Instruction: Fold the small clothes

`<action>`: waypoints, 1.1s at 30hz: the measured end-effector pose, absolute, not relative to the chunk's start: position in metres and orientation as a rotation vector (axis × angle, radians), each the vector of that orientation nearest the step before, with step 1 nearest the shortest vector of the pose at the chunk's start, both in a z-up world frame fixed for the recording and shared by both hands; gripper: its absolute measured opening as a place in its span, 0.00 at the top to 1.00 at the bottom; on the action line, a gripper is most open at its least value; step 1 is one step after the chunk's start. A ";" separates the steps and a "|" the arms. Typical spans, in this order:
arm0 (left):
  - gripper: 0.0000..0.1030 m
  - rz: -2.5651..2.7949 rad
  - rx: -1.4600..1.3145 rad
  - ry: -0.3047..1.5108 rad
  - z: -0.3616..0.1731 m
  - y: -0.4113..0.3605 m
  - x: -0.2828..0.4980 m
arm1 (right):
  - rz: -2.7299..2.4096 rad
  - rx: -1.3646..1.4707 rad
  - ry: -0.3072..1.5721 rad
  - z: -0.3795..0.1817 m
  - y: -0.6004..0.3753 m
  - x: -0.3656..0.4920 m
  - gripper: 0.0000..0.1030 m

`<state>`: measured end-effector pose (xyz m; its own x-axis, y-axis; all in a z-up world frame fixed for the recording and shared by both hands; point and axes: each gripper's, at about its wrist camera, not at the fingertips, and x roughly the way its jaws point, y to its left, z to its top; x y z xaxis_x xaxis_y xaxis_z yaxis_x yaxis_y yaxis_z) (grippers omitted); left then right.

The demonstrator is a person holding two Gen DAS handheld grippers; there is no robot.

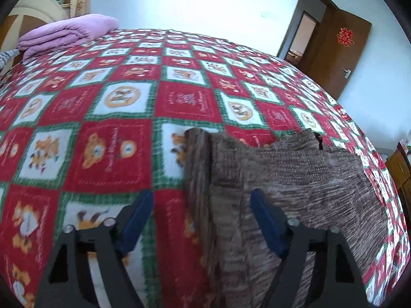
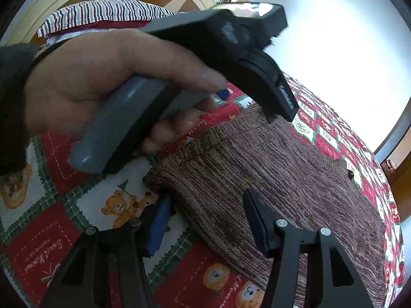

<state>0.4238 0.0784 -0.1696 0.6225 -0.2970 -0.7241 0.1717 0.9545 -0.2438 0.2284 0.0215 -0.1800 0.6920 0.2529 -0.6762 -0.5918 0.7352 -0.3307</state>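
On my left wrist feed, the brown marled knit garment (image 1: pixel 295 179) lies spread on the red, white and green checked bear-print bedspread (image 1: pixel 102 133), towards the near right of the bed. My left gripper (image 1: pixel 201 205) hangs over the garment's left edge with its blue-padded fingers (image 1: pixel 267 220) spread wide and nothing between them; one finger is over the bedspread, the other over the knit. Far left, a folded lilac blanket (image 1: pixel 69 32) sits by the headboard, and a brown wooden door (image 1: pixel 334 51) stands open far right.

On my right wrist feed, my right gripper (image 2: pixel 205 215) is also released, its blue-padded fingers (image 2: pixel 159 223) straddling a near corner of the same knit garment (image 2: pixel 269 169). Beyond it, the person's left hand (image 2: pixel 102 84) grips the grey handle of the other tool. A striped pillow (image 2: pixel 102 12) lies at the far end.
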 end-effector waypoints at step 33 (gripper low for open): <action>0.89 -0.301 -0.145 0.882 -0.173 0.067 0.441 | 0.603 -0.485 0.661 -0.172 0.015 0.223 0.91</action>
<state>0.4407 0.0669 -0.1732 0.5974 -0.3174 -0.7365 0.1986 0.9483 -0.2476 0.2232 0.0151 -0.1725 0.6330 0.3574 -0.6868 -0.6513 0.7254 -0.2227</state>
